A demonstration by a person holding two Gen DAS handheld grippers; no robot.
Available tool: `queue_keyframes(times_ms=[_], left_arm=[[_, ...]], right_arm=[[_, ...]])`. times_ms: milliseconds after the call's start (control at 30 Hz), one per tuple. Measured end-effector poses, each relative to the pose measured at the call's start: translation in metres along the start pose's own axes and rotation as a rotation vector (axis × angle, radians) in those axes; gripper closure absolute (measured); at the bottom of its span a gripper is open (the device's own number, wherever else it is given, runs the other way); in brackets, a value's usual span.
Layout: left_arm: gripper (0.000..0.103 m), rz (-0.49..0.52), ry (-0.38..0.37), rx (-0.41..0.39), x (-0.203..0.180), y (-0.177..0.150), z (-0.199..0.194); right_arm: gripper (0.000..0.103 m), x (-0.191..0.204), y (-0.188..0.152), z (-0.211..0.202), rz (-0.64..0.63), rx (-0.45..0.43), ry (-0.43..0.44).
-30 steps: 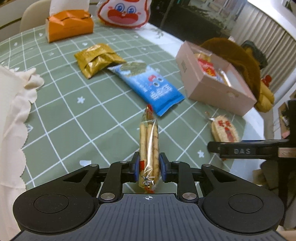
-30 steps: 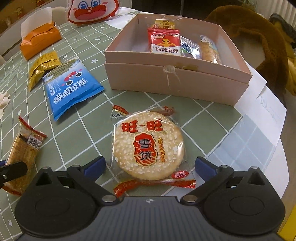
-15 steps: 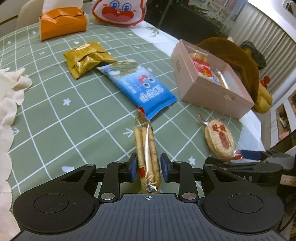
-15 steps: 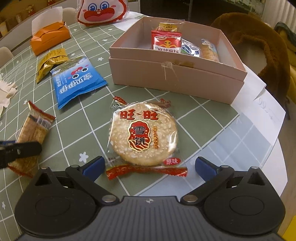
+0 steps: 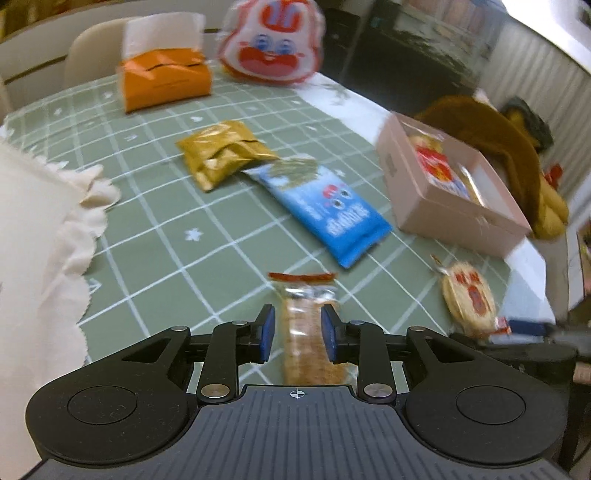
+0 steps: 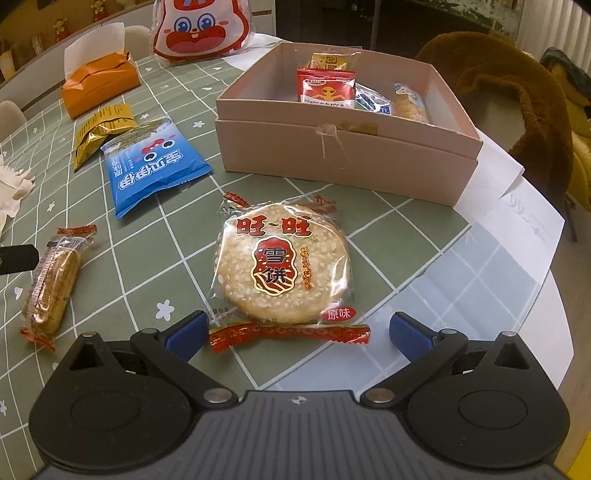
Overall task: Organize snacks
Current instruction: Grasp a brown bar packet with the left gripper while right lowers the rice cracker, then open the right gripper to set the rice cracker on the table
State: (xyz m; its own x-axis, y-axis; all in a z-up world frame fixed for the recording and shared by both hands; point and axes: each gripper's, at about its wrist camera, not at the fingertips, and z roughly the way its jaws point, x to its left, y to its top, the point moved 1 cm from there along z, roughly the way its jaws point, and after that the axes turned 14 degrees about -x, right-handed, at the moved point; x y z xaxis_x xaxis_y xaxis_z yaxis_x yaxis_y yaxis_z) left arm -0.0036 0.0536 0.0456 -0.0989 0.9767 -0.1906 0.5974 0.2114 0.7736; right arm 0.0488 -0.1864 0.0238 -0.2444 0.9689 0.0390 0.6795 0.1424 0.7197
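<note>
A long clear-wrapped biscuit pack [image 5: 308,328] lies flat on the green checked cloth between the fingers of my left gripper [image 5: 297,334], which is open with a small gap on each side. It also shows in the right wrist view [image 6: 51,286]. A round rice cracker pack [image 6: 282,264] lies just ahead of my right gripper [image 6: 295,330], which is wide open and empty. The pink box [image 6: 347,155] beyond it holds several snacks. A blue snack bag [image 6: 151,166] and a gold pack [image 6: 99,131] lie to the left.
An orange tissue box [image 6: 99,86] and a red-and-white rabbit bag [image 6: 201,27] stand at the far side. A white cloth [image 5: 40,236] lies at the left edge. White paper [image 6: 524,210] lies by the table's right edge, next to a brown plush chair [image 6: 517,88].
My left gripper has let go of the biscuit pack, which now lies flat on the cloth. The right gripper has drawn back a little from the rice cracker and stays open.
</note>
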Motion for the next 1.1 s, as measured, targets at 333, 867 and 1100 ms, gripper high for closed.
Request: queue_keyframes(times_ms=[333,867,1100], left_arm=[[0.053,0.223,0.003,0.032,-0.04,-0.018,0.011],[0.058,0.024,-0.028,0.036,-0.007,-0.019,0.02],[0.063,0.003,-0.049,0.057,-0.005,-0.016,0.018]], right_arm=[[0.0,0.0,-0.001,-0.001,-0.001,-0.01,0.0],[0.0,0.002,-0.004,-0.004,0.017,-0.027,-0.018],[0.001,-0.001,0.011,0.0,-0.014,0.059,0.043]])
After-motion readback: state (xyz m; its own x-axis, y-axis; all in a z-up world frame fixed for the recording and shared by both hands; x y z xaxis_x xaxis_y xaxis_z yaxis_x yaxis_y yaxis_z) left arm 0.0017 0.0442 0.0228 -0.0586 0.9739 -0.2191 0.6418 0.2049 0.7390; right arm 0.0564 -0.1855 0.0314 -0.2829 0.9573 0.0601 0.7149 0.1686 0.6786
